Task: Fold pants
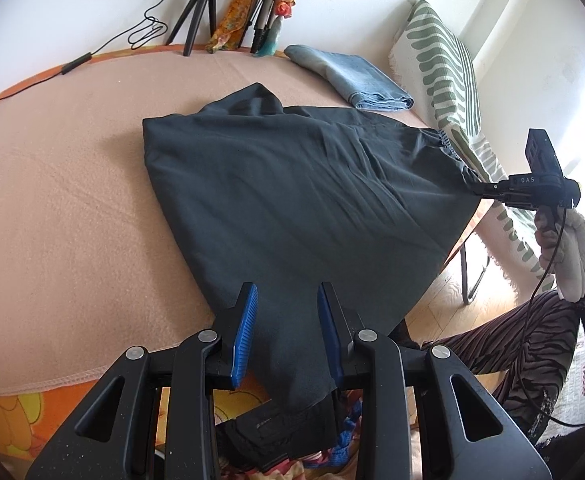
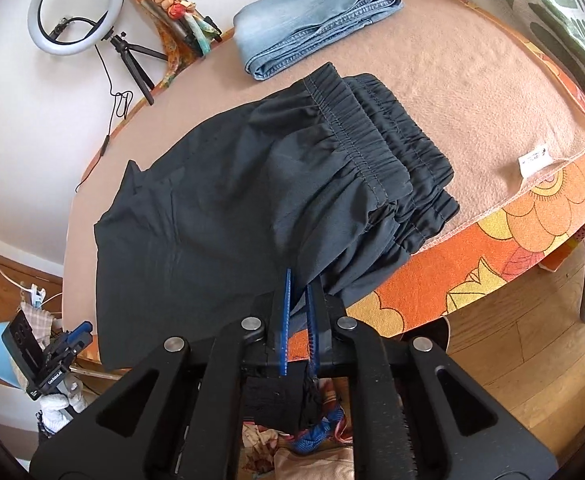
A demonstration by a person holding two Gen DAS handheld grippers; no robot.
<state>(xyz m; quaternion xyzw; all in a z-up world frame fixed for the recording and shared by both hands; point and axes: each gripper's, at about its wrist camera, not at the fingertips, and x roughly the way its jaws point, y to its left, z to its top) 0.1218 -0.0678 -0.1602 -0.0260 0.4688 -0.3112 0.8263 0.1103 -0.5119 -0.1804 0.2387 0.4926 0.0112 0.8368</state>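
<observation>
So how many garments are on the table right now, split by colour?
Dark pants, held by the right gripper near the waistband: 1
Blue jeans, folded at the far side: 1
Total: 2 garments on the table

Support surface: table (image 2: pixel 524 240) with an orange floral cover, overlaid by a beige blanket (image 1: pixel 72 184) whose stitched hem shows along the near edge. A white label (image 2: pixel 532 162) is sewn at the blanket's corner.

Landmark: dark pants (image 1: pixel 284 200), spread flat mid-blanket, one end hanging over the table edge.

Folded blue jeans (image 2: pixel 316 16) lie on the blanket beyond the pants' waistband, just apart from it.

A black cable (image 1: pixel 72 64) trails along the table's far rim, well apart from the pants.
</observation>
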